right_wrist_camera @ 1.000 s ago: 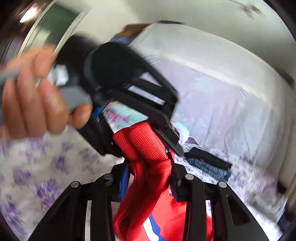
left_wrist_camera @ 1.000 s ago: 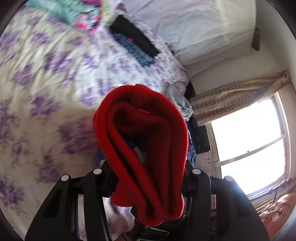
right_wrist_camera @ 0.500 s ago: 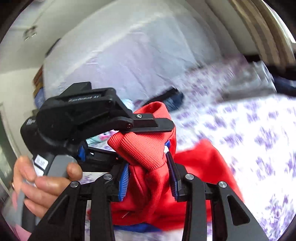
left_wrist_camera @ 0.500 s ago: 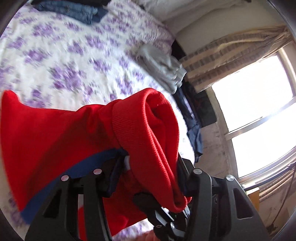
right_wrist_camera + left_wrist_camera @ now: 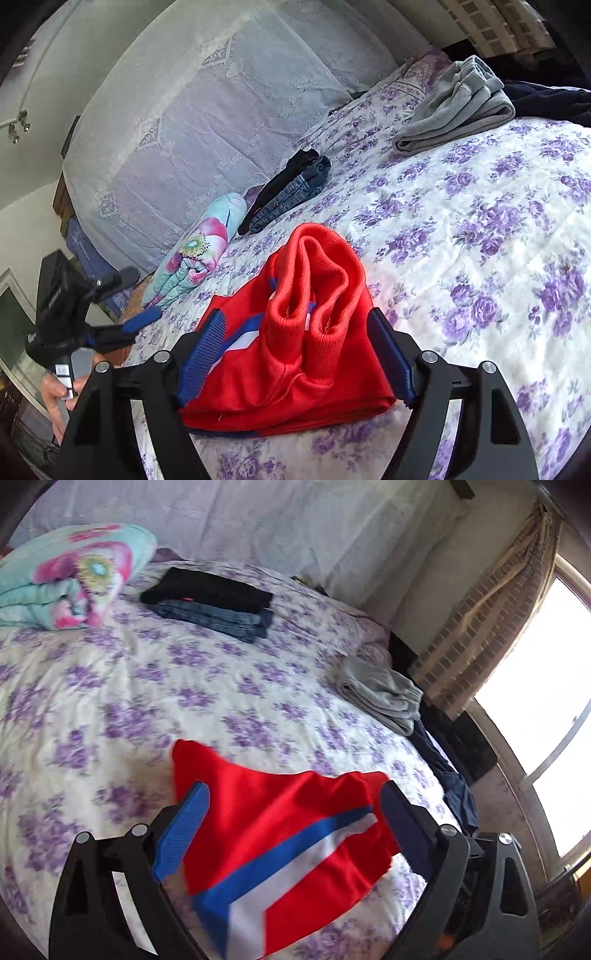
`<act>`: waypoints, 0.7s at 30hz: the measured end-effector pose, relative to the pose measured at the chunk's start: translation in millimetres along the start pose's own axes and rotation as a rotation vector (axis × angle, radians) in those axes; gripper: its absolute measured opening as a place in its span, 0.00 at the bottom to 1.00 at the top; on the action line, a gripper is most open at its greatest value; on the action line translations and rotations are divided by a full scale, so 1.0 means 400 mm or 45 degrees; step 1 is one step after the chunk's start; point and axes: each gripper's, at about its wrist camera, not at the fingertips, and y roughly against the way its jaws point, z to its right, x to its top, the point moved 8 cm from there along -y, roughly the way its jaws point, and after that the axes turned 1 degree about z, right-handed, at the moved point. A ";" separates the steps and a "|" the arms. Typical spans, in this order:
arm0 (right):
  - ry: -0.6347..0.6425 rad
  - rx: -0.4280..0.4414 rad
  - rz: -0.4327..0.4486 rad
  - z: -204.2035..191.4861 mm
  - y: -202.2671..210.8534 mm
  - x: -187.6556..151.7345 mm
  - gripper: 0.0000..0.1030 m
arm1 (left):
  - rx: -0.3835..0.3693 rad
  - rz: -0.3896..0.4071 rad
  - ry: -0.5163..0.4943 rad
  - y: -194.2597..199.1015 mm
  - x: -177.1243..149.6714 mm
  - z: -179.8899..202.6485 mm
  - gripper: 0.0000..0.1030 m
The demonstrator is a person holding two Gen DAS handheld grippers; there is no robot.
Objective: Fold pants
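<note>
1. Red pants (image 5: 295,350) with a blue and white stripe lie folded on the bed (image 5: 480,258), ribbed cuffs bunched on top at the far end.
2. The right tongs (image 5: 295,350) stand wide, one finger on each side of the pants, gripping nothing.
3. The left tongs (image 5: 291,812) are also spread wide above the pants (image 5: 280,834), empty.
4. Far left on the bed lies a rolled floral blanket (image 5: 62,576); beside it, a stack of black pants and jeans (image 5: 214,605).
5. Grey sweatpants (image 5: 380,694) sit folded at the far right edge.
</note>
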 end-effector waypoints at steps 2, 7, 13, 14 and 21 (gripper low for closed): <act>0.032 -0.021 -0.077 0.013 -0.022 -0.001 0.74 | 0.051 -0.007 0.064 0.032 -0.035 -0.078 0.88; 0.251 -0.040 -0.110 -0.041 -0.028 0.014 0.33 | 0.177 -0.064 0.112 0.018 -0.145 -0.178 0.88; 0.105 -0.166 -0.220 0.089 -0.040 -0.029 0.59 | 0.268 -0.167 0.000 -0.052 -0.263 -0.158 0.88; 0.065 -0.131 -0.223 0.092 -0.032 -0.020 0.61 | 0.292 -0.166 -0.047 -0.054 -0.265 -0.147 0.88; 0.290 0.014 -0.017 -0.092 0.131 -0.020 0.64 | 0.240 -0.100 -0.115 0.029 -0.123 -0.142 0.88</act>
